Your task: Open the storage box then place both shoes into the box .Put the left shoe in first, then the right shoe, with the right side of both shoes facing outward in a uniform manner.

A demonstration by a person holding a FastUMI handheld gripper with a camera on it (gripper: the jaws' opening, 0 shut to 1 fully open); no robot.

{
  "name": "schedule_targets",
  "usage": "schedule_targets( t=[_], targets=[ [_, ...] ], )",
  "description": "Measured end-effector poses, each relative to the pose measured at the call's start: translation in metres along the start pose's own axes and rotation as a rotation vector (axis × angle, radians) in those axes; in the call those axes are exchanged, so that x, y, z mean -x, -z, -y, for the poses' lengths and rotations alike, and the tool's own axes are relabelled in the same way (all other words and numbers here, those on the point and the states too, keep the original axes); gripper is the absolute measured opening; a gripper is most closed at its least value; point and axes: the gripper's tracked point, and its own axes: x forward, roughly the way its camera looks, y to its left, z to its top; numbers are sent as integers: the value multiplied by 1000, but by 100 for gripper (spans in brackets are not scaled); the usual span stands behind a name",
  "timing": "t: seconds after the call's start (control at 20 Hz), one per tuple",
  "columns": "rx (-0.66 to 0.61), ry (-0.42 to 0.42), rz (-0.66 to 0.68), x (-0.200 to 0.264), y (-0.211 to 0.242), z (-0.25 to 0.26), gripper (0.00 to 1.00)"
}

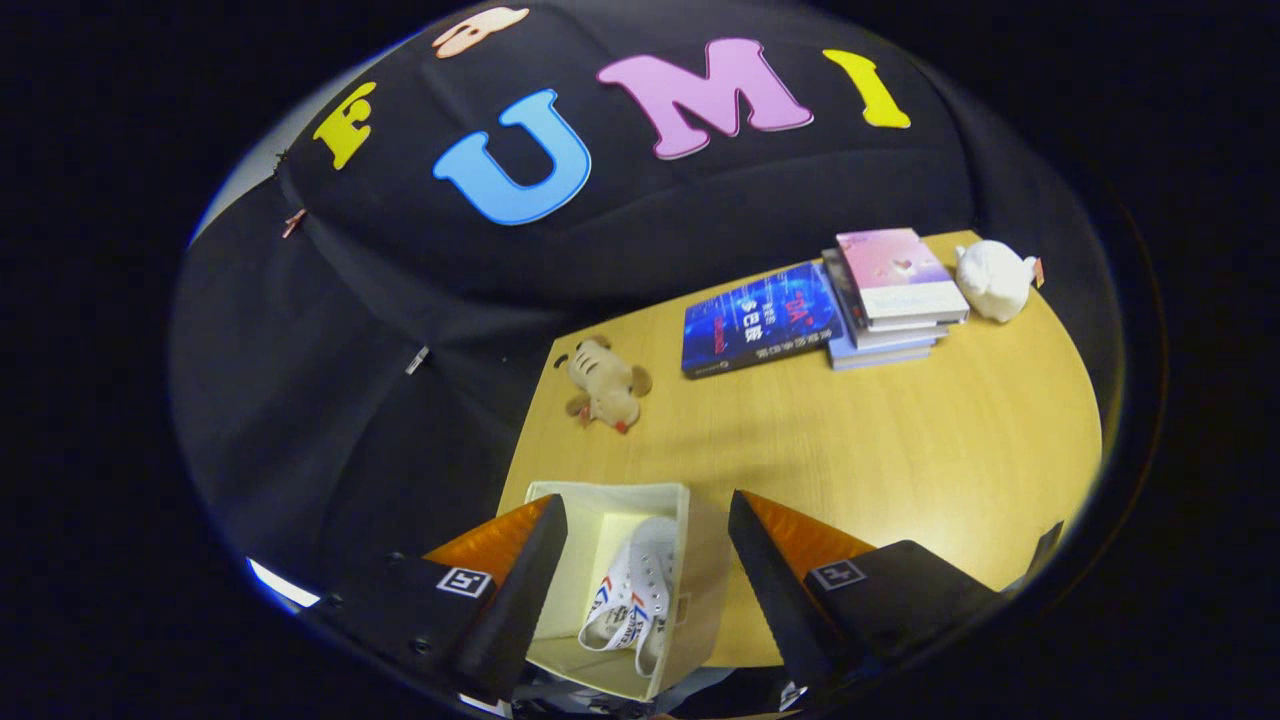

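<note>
Wooden table (900, 440), light yellow-brown top. Open cream storage box (690, 590) sits at near edge, between gripper (648, 515) fingers, which stand wide apart, gripping nothing. Small tan plush dog (606, 385) lies beyond box, near table's edge. Blue book (760, 318) lies flat farther back. Stack of books (890, 300) touches blue book's side. White plush toy (993, 278) sits just beside stack, at far corner.

Tool (645, 515) fingers spread wide apart, apparently gripping nothing.

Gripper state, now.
Gripper: open, holding nothing; fingers spread above the storage box, which holds a white shoe.
</note>
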Motion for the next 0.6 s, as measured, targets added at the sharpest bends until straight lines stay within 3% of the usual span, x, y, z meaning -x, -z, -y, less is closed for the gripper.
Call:
schedule_targets(
  t=[0.25,0.6],
  targets=[
    [99,122,172,29,-56,59,99],
    [249,247,386,107,-122,138,99]
  ],
)
